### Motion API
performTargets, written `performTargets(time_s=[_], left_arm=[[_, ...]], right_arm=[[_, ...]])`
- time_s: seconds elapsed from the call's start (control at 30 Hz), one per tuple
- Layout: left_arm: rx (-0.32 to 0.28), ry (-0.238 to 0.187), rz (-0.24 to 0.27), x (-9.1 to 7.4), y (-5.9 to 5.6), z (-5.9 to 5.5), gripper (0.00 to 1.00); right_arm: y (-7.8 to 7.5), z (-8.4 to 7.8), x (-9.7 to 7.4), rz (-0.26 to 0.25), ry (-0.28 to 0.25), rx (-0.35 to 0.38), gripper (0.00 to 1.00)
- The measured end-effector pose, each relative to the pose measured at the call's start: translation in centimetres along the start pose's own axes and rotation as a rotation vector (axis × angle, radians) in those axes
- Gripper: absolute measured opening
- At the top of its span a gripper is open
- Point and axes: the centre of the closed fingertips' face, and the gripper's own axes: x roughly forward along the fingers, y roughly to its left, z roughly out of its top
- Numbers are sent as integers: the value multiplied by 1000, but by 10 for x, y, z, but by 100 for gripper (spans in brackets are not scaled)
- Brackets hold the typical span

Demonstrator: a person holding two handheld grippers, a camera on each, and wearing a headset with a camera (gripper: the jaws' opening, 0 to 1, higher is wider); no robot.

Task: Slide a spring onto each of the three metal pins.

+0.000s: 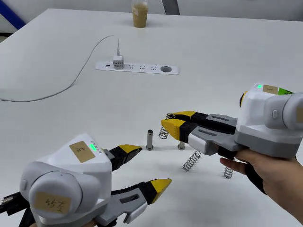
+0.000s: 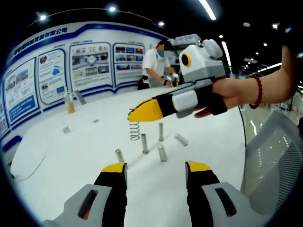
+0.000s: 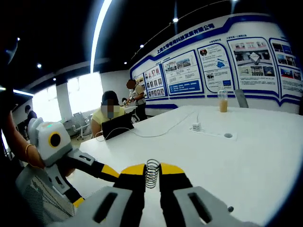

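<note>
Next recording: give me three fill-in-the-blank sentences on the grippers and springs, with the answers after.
1. The right gripper is shut on a ___.
2. The left gripper is ___.
3. ___ springs lie loose on the table.
Missing words: spring; open; two.

Three short grey metal pins stand upright in a row. One coiled steel spring hangs upright, pinched in the right gripper, just beside them. Two loose springs rest on the table nearby.
</note>
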Motion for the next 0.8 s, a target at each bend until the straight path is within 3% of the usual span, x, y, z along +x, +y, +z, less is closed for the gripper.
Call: performTargets(time_s=[0.4,0.8], left_arm=[[-20,11,6,2,3,-10,64],[-31,25,1,6,2,-15,76]], right_arm=[[-17,-8,25,-22,12,-27,11],[-23,-20,41,-38,39,-79,12]])
